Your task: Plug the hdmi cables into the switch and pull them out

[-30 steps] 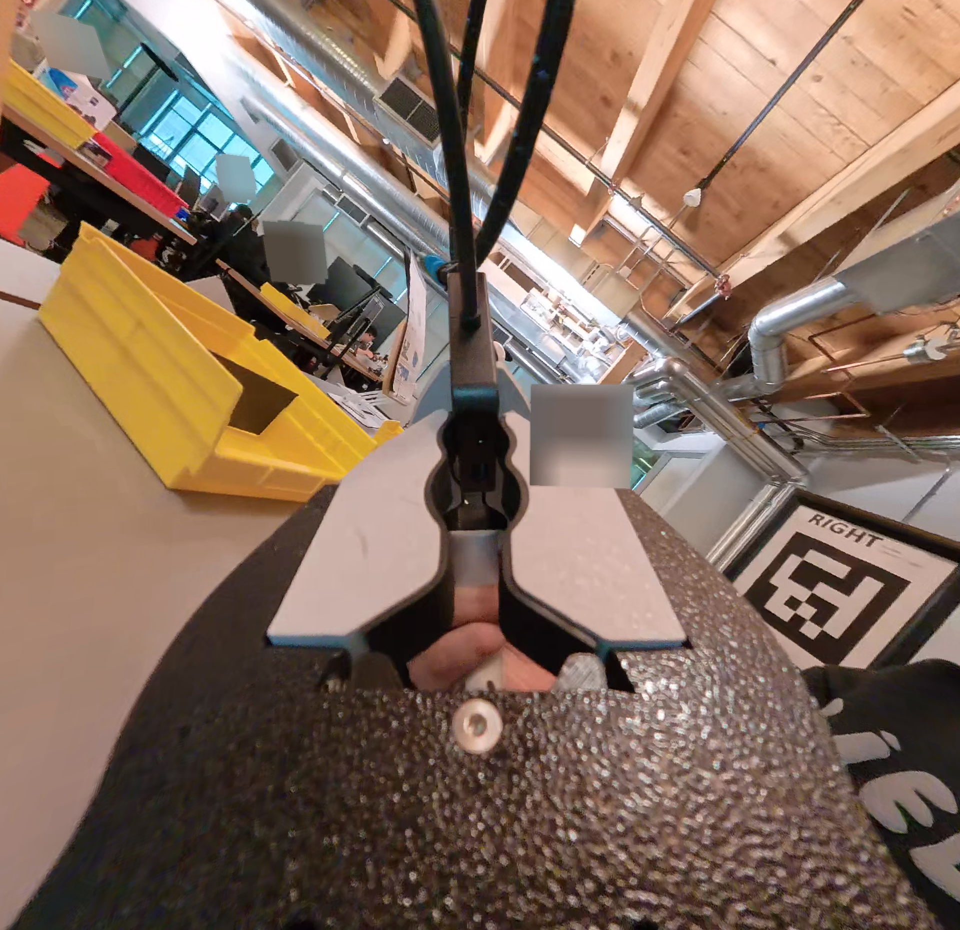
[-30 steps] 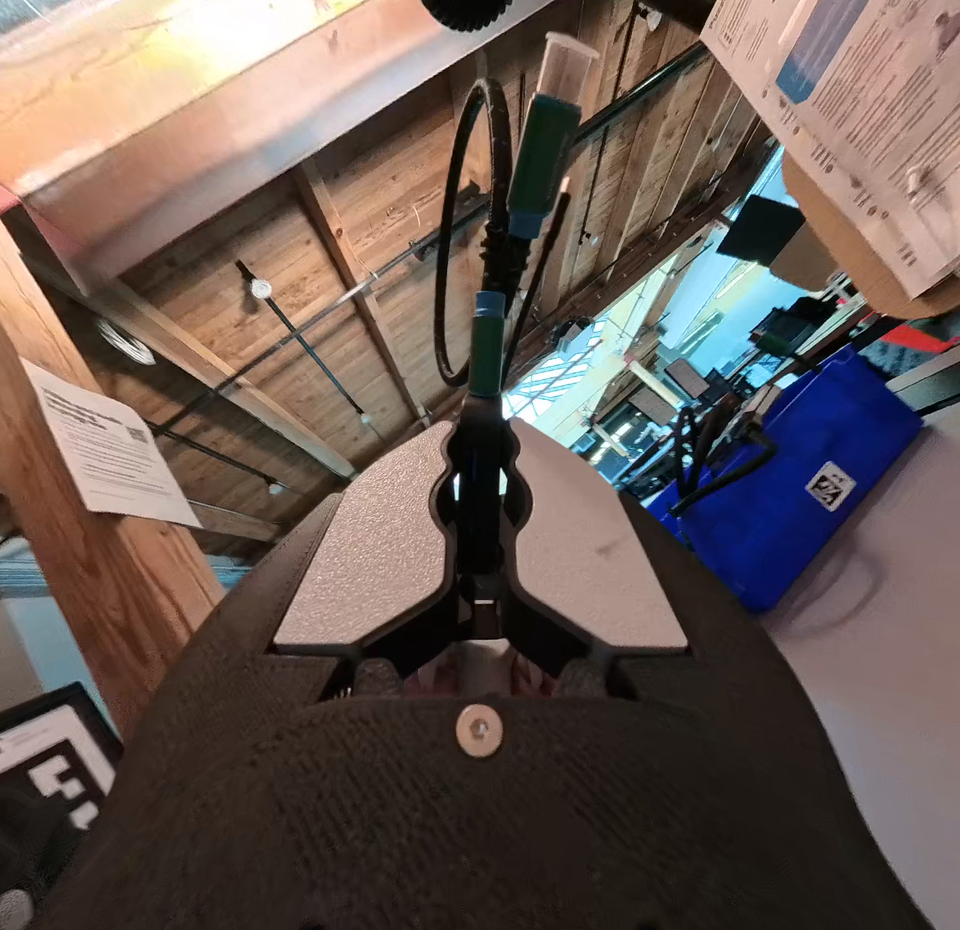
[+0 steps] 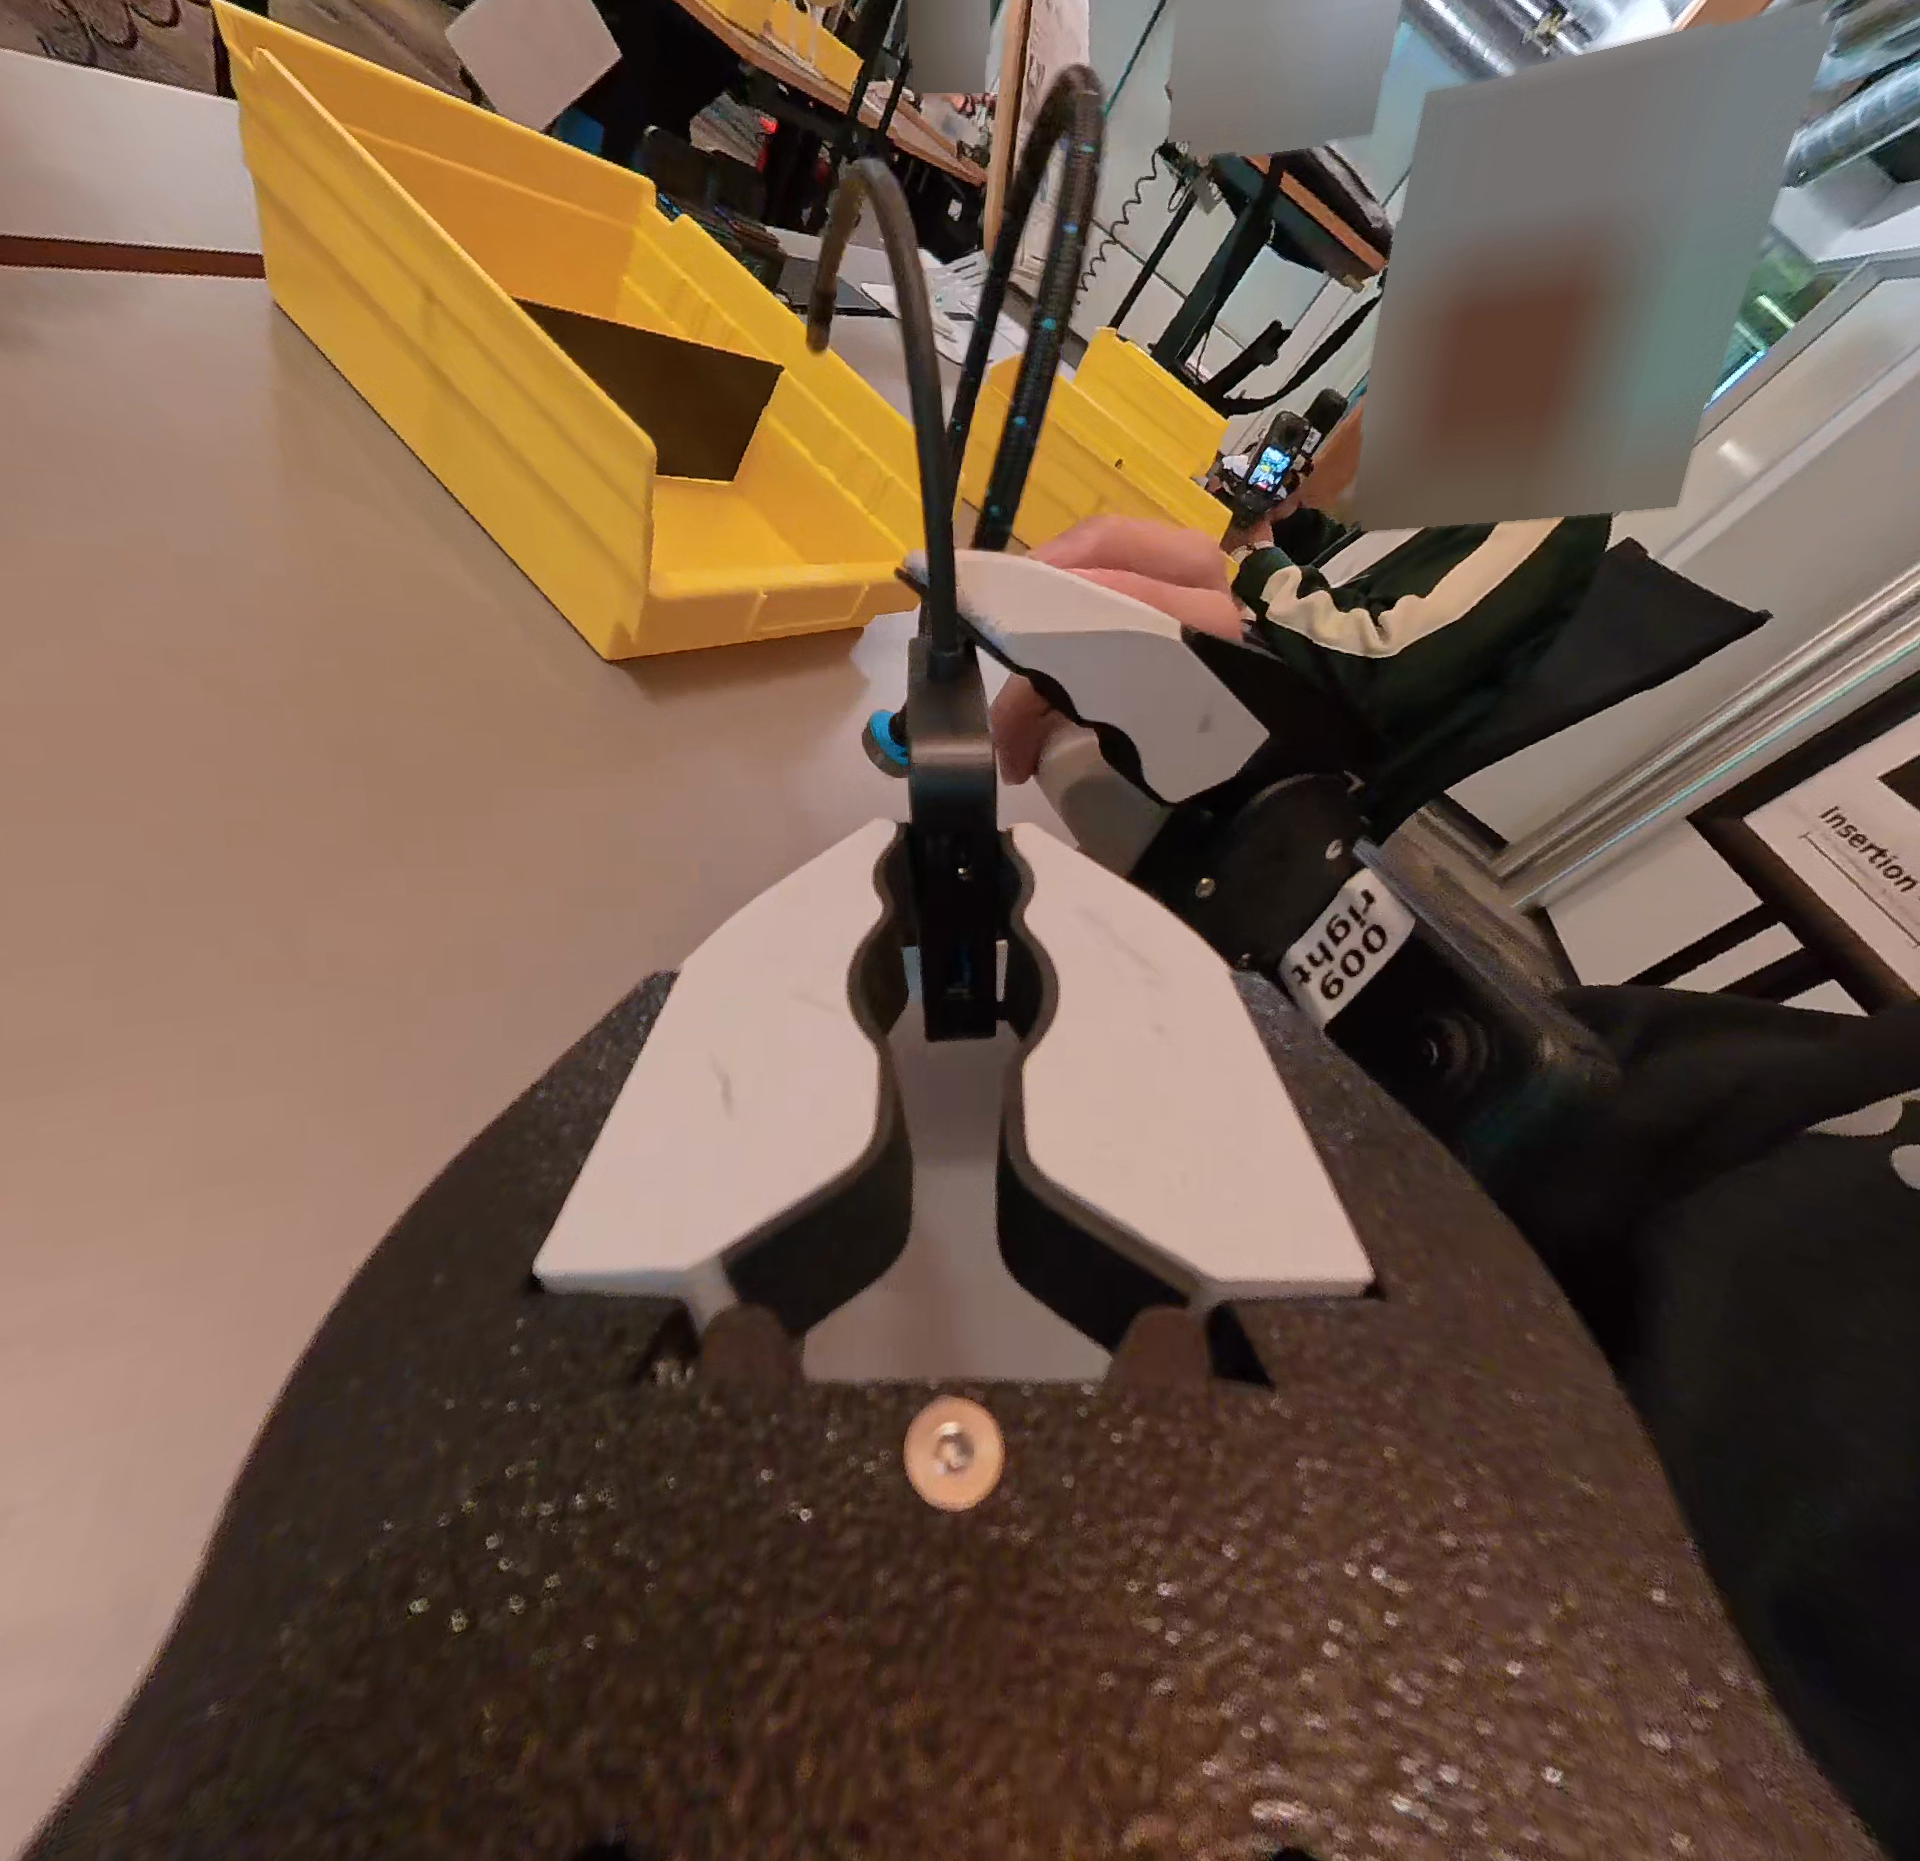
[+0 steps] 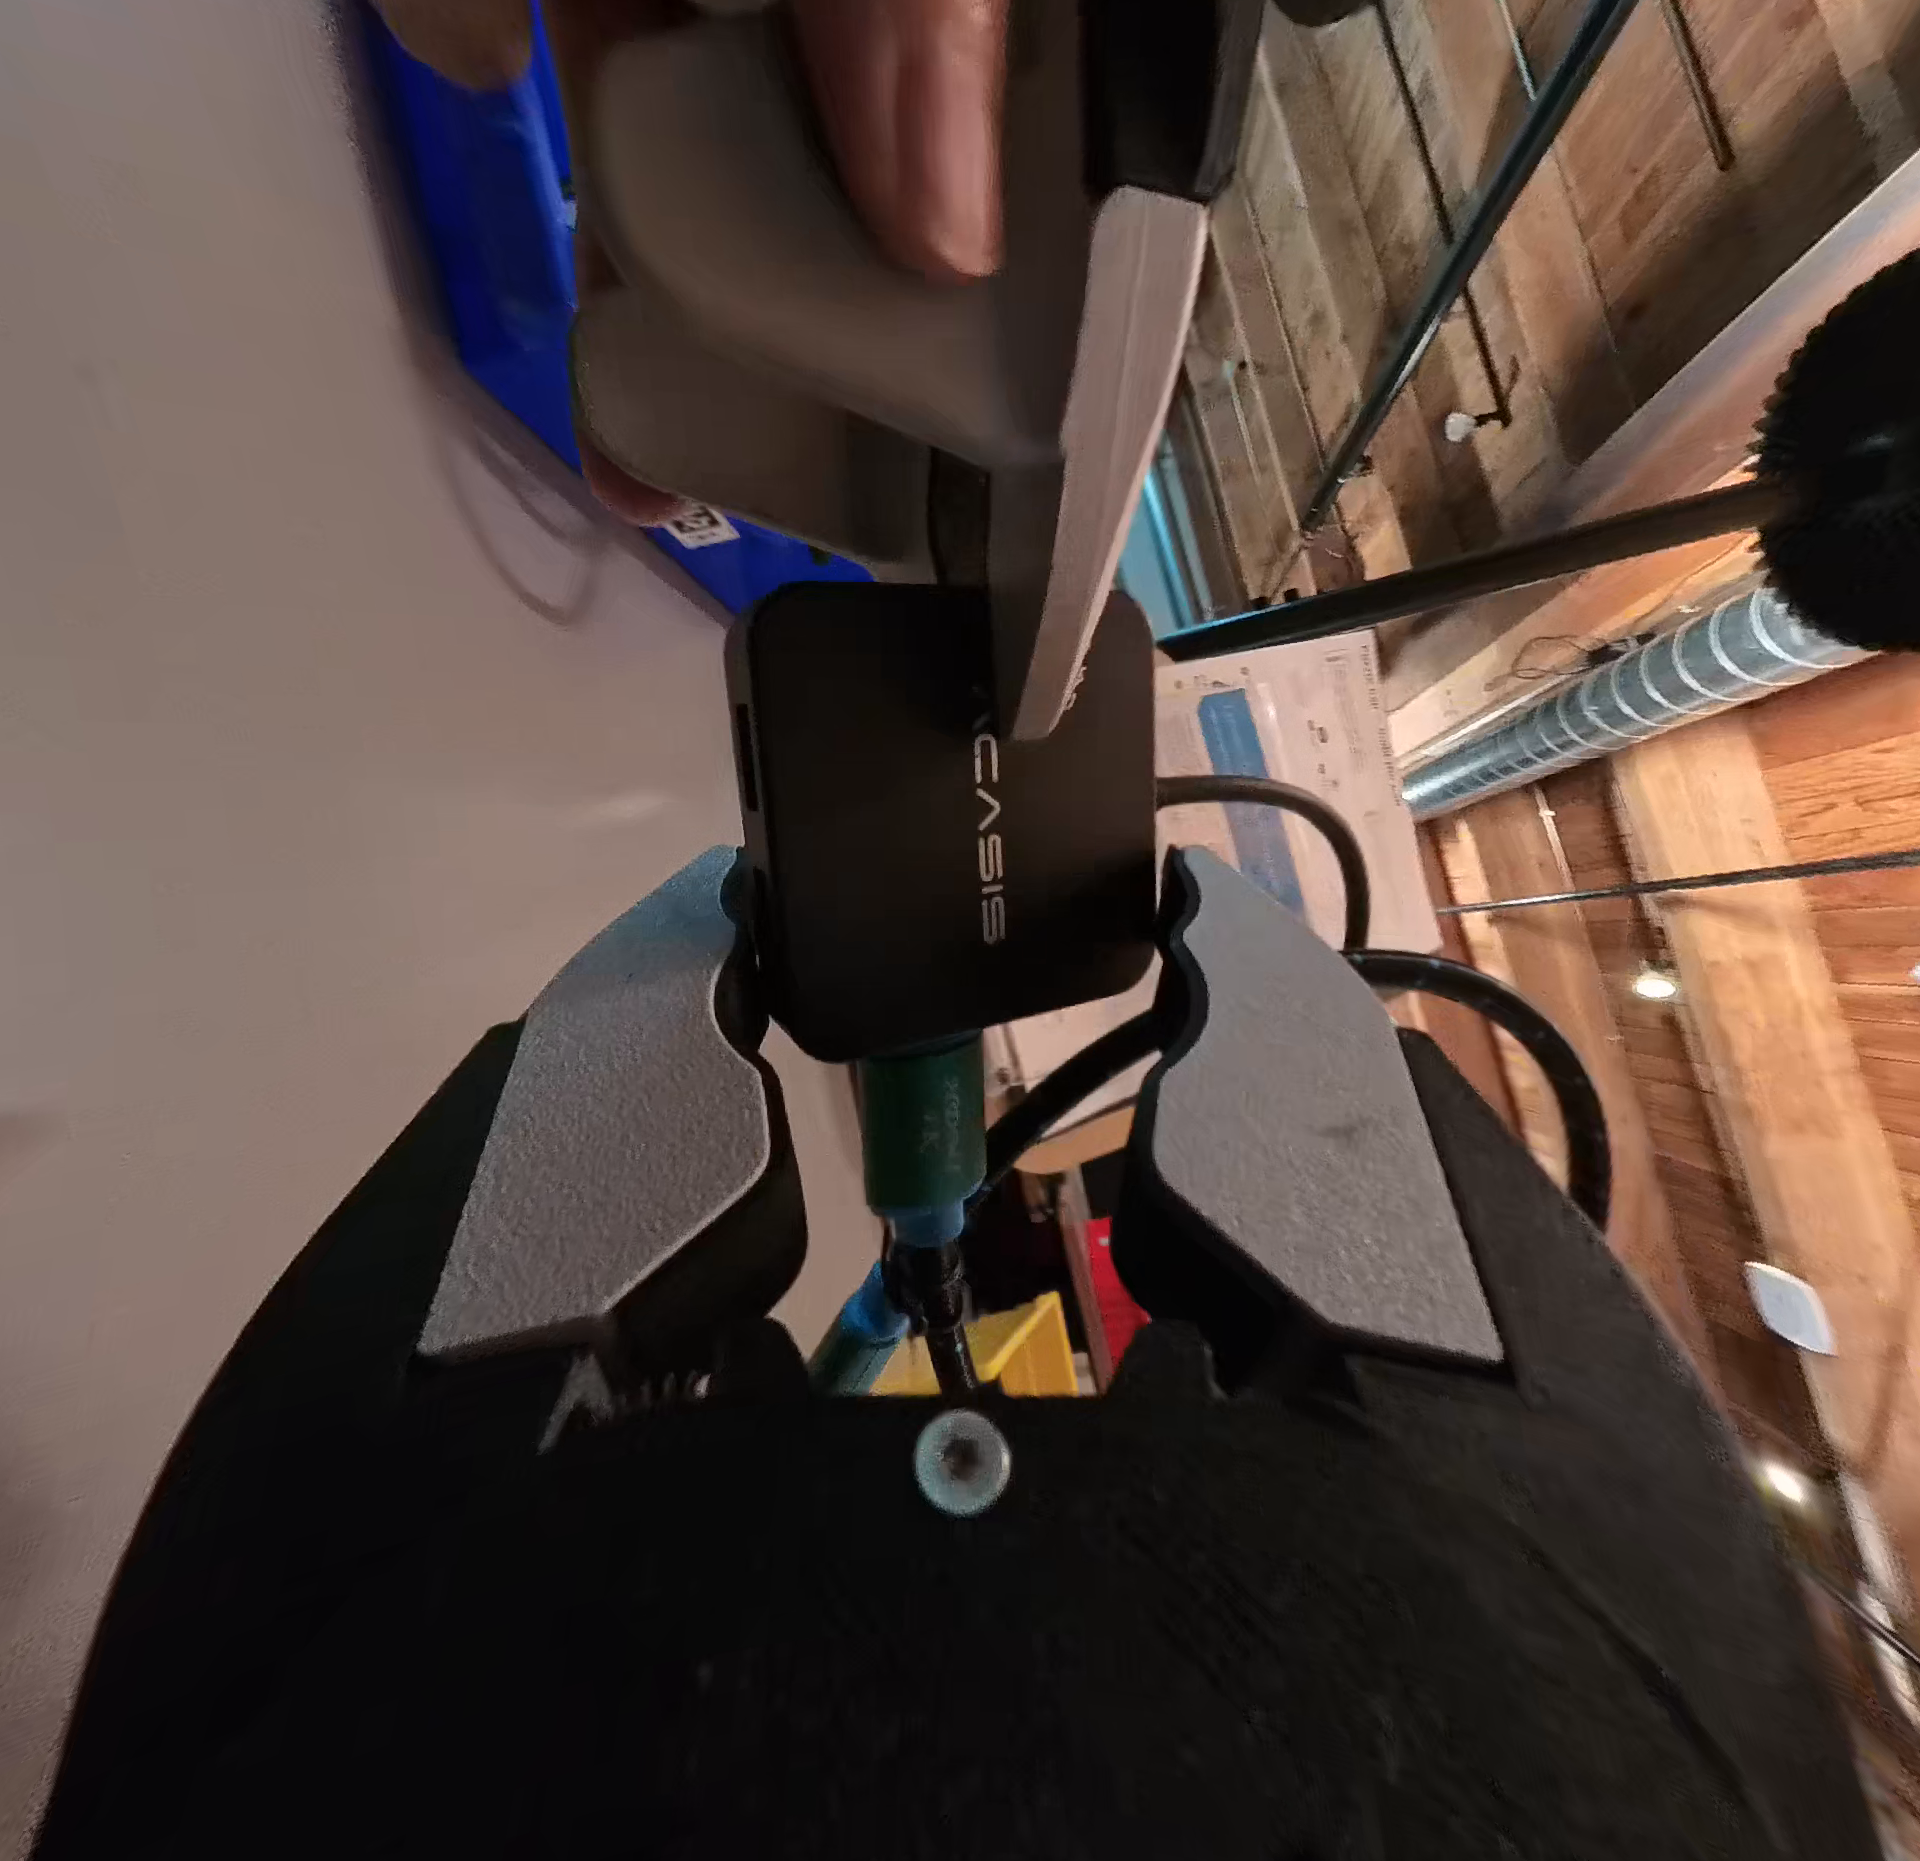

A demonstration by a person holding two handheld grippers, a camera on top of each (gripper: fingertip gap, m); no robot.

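Both grips set: left hand-held gripper (image 3: 951, 855) clamps the black switch (image 4: 951, 814) at frame centre, right hand-held gripper (image 4: 956, 928) pinches its edges; pull green HDMI plug (image 4: 923, 1136) out straight, switch steady.

From the left wrist view we look forward, low over the table (image 3: 312, 772), toward the yellow bin (image 3: 520, 357). The right wrist view appears rolled sideways, close up. Both views share the switch (image 4: 935, 824).
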